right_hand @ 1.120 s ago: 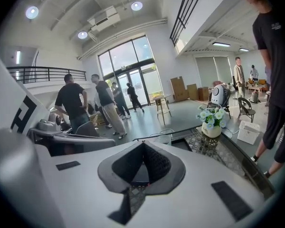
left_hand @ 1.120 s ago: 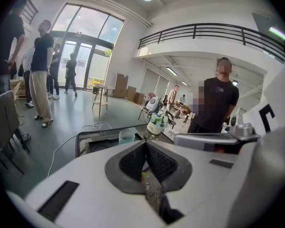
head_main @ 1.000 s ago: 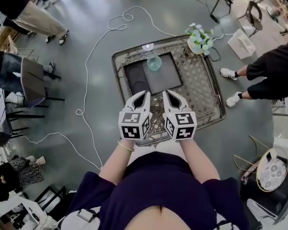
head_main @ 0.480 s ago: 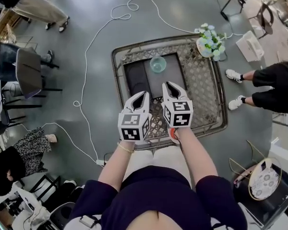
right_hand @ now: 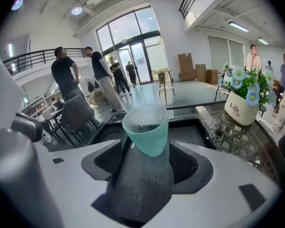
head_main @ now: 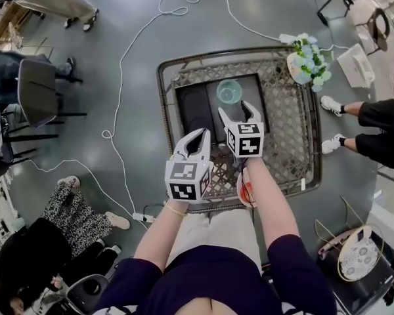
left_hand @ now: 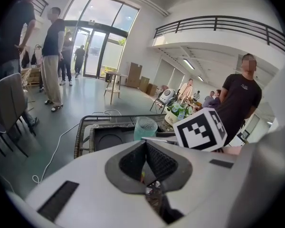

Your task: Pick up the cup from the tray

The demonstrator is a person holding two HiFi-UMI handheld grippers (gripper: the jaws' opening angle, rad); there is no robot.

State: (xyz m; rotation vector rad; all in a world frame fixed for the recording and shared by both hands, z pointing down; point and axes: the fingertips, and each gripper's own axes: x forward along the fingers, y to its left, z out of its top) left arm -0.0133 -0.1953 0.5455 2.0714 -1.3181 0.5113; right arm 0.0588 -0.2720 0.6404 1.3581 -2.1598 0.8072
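Observation:
A teal dimpled glass cup [head_main: 228,92] stands upright at the far edge of a dark tray [head_main: 196,107] on a lattice-topped table [head_main: 285,133]. My right gripper [head_main: 237,108] is over the tray just short of the cup. Its jaws are opening and reach toward the cup's two sides. In the right gripper view the cup [right_hand: 146,127] sits at the mouth of the gripper [right_hand: 145,151] with gaps to both pads. My left gripper [head_main: 199,133] hangs shut and empty over the table's near part. The left gripper view shows the cup [left_hand: 145,127] and tray [left_hand: 109,136] beyond its shut jaws.
A white pot of blue flowers [head_main: 306,59] stands on the table's far right corner. A white cable [head_main: 121,77] loops over the grey floor to the left. Chairs [head_main: 34,92] and several standing people surround the table. The raised table rim [head_main: 163,84] borders the tray.
My right gripper has moved forward over the tray up to the cup, and its jaws have gone from shut to apart. The left gripper has stayed near the table's front.

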